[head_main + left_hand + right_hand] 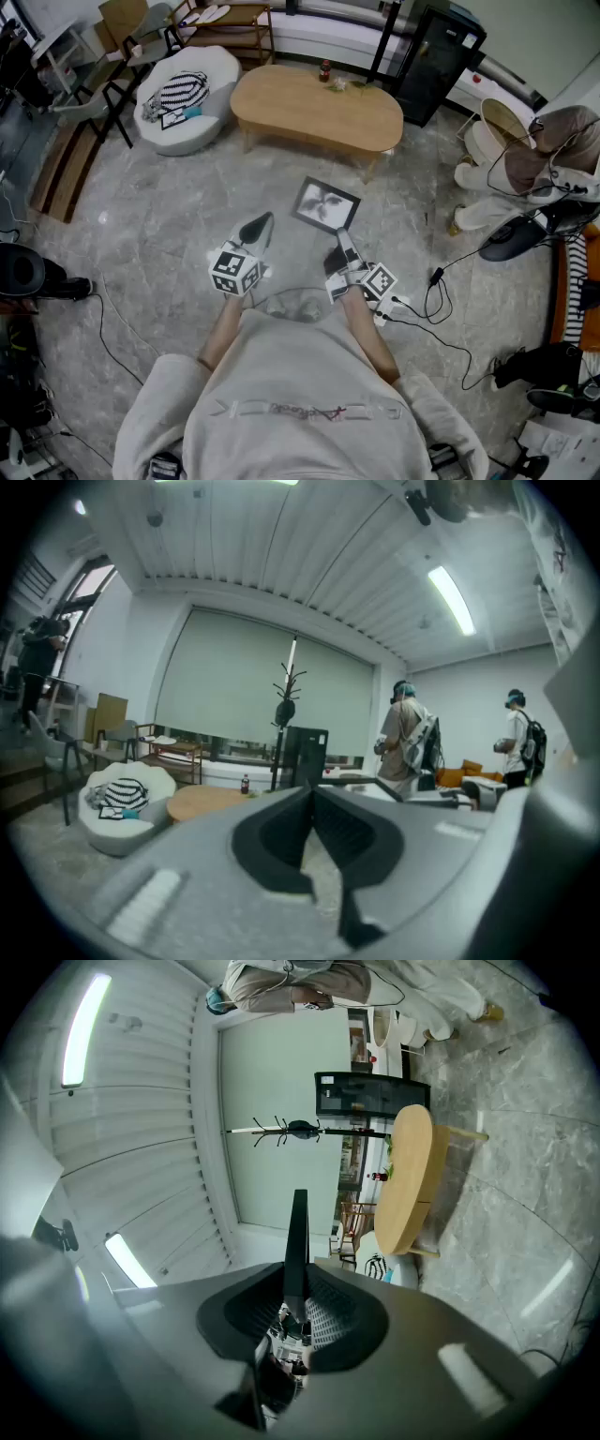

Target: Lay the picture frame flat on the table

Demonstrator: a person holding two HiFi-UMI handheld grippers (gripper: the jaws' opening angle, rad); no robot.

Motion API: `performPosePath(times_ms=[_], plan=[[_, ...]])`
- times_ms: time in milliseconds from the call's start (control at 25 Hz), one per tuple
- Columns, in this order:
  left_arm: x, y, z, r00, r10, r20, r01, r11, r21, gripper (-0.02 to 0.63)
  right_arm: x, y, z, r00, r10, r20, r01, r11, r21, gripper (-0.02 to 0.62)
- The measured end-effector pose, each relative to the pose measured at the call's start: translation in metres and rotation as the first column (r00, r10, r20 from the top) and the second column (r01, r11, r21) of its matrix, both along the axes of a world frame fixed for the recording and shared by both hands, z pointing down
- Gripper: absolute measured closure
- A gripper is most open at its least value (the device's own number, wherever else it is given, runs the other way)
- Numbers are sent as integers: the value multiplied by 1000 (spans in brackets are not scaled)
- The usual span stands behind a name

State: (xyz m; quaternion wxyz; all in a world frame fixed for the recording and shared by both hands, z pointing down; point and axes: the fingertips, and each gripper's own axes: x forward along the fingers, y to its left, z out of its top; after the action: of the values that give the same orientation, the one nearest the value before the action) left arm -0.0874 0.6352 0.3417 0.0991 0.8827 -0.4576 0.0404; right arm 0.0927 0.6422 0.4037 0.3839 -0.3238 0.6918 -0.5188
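Right gripper (296, 1288) clamped on picture frame (326, 205) edge, left gripper (312, 808) jaws together, seemingly empty.

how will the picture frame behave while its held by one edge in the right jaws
The picture frame is probably stiff: it juts straight from the right gripper without sagging. Pinched at one edge only, it may pivot or slip. Over that hard stone-like floor, a drop could crack it.

Office lounge/lab: oval wood table (317, 108), white pouf (202, 129), coat stand (286, 697), marble floor (159, 234), 2 ppl w/ backpacks (405, 738).
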Motion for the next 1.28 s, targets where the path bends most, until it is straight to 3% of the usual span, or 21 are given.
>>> performPosePath(times_ms=[440,880,1280], plan=[[22,-2,-2,1000,-4,6,4,1000,10,606,21,-1,2,1000,2,25,-2,1000,-2,520],[66,-6,-1,1000,-30,3,30,1000,10,606,61,-10,3,999,-27,33,27,1000,-5,520],[68,14,10,998,-55,0,55,998,-1,606,63,5,8,998,-50,44,51,999,-4,520]])
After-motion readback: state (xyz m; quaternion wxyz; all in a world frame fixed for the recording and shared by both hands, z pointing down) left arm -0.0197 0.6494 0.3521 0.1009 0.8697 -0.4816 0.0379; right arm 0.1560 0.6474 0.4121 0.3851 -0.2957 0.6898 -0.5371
